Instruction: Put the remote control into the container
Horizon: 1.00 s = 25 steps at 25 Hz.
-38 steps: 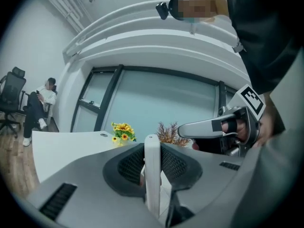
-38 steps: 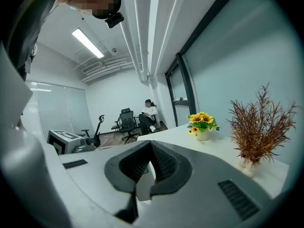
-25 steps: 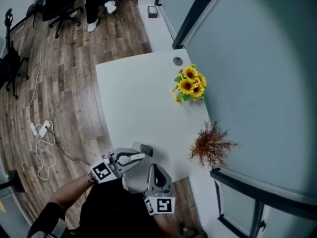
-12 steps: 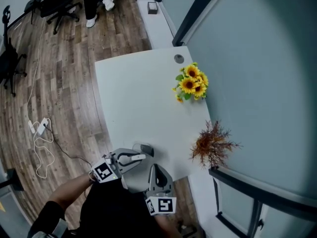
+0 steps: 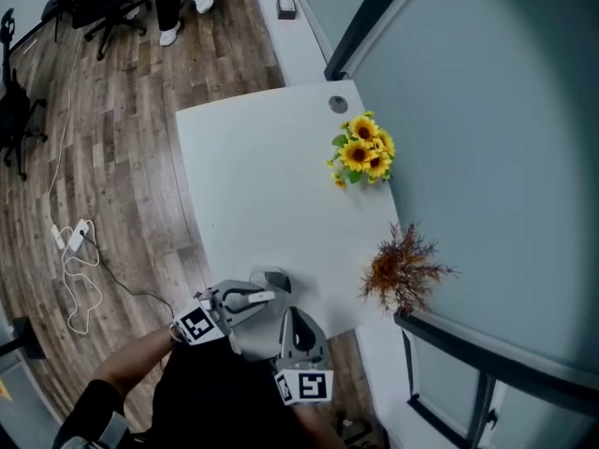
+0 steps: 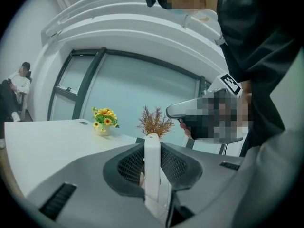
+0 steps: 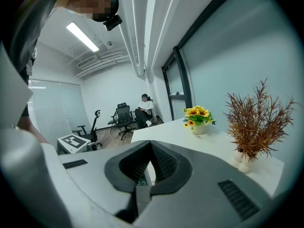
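Remote control (image 6: 152, 175), white, is clamped upright between the left gripper (image 5: 265, 290) jaws, over the near edge of the white table (image 5: 262, 176). Right gripper (image 7: 151, 163) sits just beside it, jaws closed together, holding nothing.

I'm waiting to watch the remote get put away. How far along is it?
Done: the left gripper grips the white remote control upright between its jaws, by the near edge of the white table. In hand: only that hold; the right gripper is shut and empty. Left: putting it in the container, and no container shows in any view.
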Each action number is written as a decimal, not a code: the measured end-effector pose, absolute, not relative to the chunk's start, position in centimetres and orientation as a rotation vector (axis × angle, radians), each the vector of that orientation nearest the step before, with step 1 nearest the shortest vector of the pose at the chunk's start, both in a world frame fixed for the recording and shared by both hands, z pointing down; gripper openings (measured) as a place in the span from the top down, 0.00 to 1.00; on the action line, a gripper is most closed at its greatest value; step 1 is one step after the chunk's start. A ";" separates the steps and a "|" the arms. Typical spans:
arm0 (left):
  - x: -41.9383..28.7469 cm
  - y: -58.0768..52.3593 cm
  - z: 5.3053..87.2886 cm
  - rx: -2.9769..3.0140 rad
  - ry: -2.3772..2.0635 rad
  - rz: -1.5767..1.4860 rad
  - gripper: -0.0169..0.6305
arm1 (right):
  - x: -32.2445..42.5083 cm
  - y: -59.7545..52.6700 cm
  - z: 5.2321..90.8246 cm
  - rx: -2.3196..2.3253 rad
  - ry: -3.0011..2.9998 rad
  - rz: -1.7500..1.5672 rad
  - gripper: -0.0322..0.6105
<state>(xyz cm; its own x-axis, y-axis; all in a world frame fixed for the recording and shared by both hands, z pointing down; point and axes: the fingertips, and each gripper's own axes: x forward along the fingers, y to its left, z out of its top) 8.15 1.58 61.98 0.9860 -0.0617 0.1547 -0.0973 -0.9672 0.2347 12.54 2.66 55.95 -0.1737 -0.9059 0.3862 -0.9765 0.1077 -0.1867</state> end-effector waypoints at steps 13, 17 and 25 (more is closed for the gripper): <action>8.2 2.2 63.4 2.889 -0.106 0.241 0.83 | 12.2 2.8 56.2 1.883 -2.195 0.618 0.94; 8.2 2.5 63.8 2.888 -0.103 0.250 0.83 | 12.1 2.8 56.0 1.886 -2.200 0.611 0.94; 8.2 2.7 64.0 2.909 -0.120 0.254 0.83 | 12.2 2.8 56.3 1.876 -2.197 0.604 0.94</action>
<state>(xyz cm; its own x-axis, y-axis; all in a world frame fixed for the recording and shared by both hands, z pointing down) 8.20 2.66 64.00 0.9818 -0.0621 0.1797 -0.0999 -0.9727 0.2095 12.22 2.85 56.32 -0.1813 -0.8990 0.3986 -0.9765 0.1164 -0.1816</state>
